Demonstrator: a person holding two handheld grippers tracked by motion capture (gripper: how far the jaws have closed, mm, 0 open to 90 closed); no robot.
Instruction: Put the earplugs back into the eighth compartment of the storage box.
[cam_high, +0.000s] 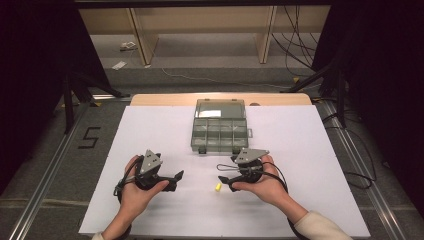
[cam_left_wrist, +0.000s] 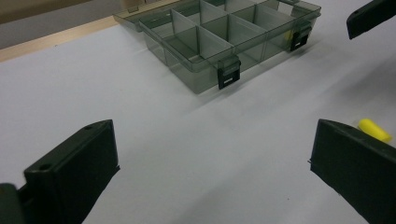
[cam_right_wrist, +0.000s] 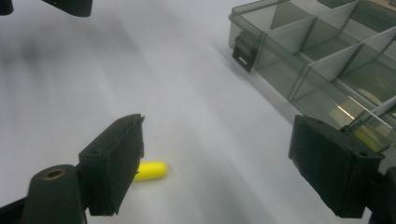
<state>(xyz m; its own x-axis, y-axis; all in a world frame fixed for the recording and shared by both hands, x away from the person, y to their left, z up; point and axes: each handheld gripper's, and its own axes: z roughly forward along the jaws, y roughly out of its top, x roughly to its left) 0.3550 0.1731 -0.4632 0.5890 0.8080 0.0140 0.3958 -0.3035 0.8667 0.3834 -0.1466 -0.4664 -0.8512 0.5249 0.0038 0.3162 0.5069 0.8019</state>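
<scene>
A small yellow capsule-shaped piece (cam_high: 218, 187) lies on the white table sheet (cam_high: 300, 165). My right gripper (cam_high: 226, 183) is open just to the right of it. In the right gripper view the yellow piece (cam_right_wrist: 150, 170) rests beside the left jaw, outside the gap of the right gripper (cam_right_wrist: 219, 135). My left gripper (cam_high: 176, 181) is open and empty, its jaws turned toward the piece. In the left gripper view, the left gripper (cam_left_wrist: 215, 140) has bare sheet between its jaws, and the yellow piece (cam_left_wrist: 373, 129) peeks from behind the right jaw. A grey see-through compartment box (cam_high: 220, 130) stands open farther back.
The box (cam_left_wrist: 205, 70) has several divided cells, two black latches on its front wall and its lid laid back. Something yellow (cam_left_wrist: 288, 35) shows through the box wall near the right latch. The box (cam_right_wrist: 289, 60) lies close to my right gripper's right jaw.
</scene>
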